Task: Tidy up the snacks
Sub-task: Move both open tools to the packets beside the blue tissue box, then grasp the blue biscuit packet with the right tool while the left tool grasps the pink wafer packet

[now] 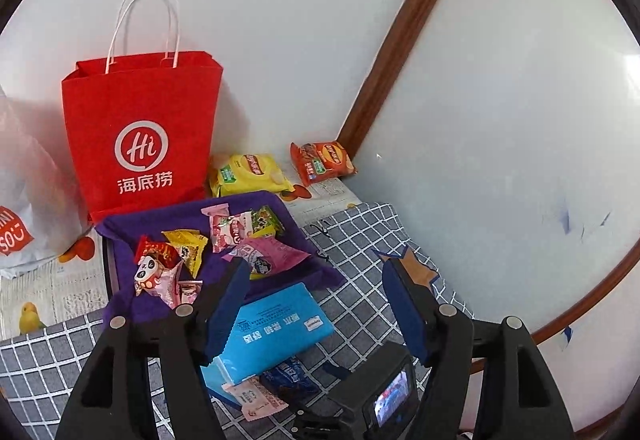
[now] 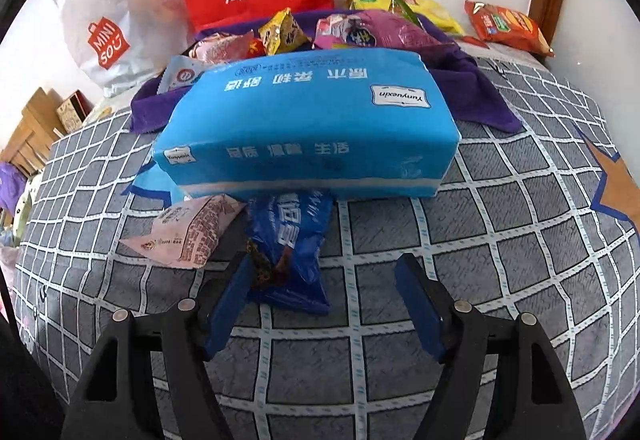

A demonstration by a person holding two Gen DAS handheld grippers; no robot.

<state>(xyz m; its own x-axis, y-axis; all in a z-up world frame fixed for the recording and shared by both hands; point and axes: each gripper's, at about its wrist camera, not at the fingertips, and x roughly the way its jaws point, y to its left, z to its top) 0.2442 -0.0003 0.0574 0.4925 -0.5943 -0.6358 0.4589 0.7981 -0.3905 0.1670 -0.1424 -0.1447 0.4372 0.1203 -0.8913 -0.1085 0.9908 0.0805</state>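
Note:
A purple cloth tray (image 1: 120, 232) holds several small snack packets (image 1: 240, 236) on the checked bed cover (image 1: 360, 232). A blue tissue pack (image 2: 304, 120) lies in front of it, with a dark blue snack packet (image 2: 292, 248) and a pale pink packet (image 2: 192, 236) at its near edge. A yellow chip bag (image 1: 250, 172) and an orange chip bag (image 1: 324, 162) lie by the wall. My left gripper (image 1: 316, 272) is open above the tissue pack (image 1: 276, 328). My right gripper (image 2: 324, 272) is open and low, its left finger touching the dark blue packet.
A red paper bag (image 1: 140, 136) stands against the wall behind the tray, with a white plastic bag (image 2: 108, 36) to its left. A brown wooden frame (image 1: 396, 44) runs up the wall at the right. Wooden boxes (image 2: 32, 128) sit far left.

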